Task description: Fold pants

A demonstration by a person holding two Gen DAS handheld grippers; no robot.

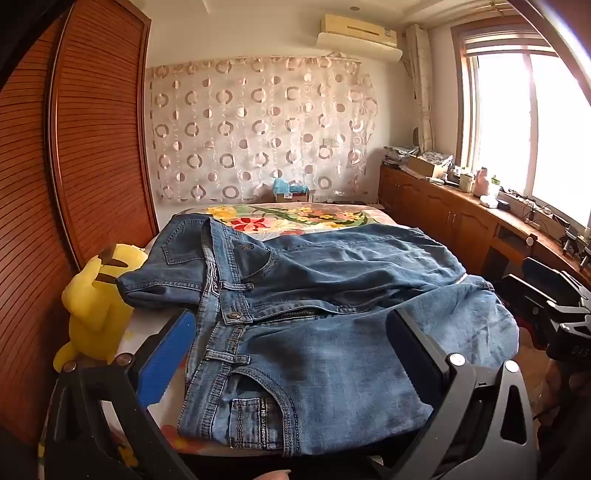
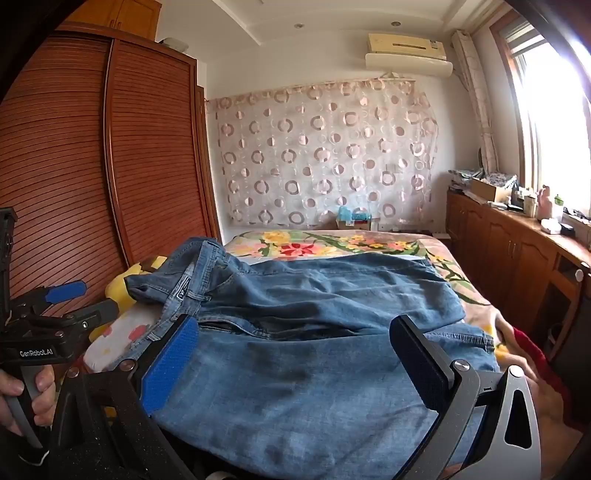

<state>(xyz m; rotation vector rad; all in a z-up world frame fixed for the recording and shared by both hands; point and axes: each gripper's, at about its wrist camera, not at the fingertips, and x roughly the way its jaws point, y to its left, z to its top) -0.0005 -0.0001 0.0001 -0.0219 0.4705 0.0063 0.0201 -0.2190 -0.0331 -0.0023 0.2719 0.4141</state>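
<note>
Your left gripper (image 1: 291, 354) hangs just over the waistband end of the jeans (image 1: 314, 317), its two fingers spread wide apart and holding nothing. Your right gripper (image 2: 295, 365) hovers over the legs of the jeans (image 2: 314, 332), likewise wide apart and empty.

The jeans lie across the near end of the bed (image 1: 295, 218), on its flowered cover, with the waistband toward the wardrobe side and the legs running toward the window side. The waistband is rumpled and partly turned up, with the button and open zip showing.

Just beside the jeans, at the waistband end, sits a yellow plush toy (image 1: 99, 295), touching the denim. Behind the toy stands the slatted wooden wardrobe (image 1: 92, 147). Beyond the jeans the flowered cover runs to the far wall, where a curtain (image 1: 258, 129) patterned with rings hangs under an air conditioner (image 1: 358, 35). On the other side of the jeans from the wardrobe, a long wooden cabinet (image 1: 443, 206) with clutter on top runs below a bright window (image 1: 517, 122).

The left view alone shows the front pocket and its label, and the right gripper's black frame past the leg ends. The right view alone shows your left hand (image 2: 33, 395) gripping the left gripper's handle beside the waistband, a red cloth (image 2: 532, 347) past the leg ends, and the wardrobe top.
</note>
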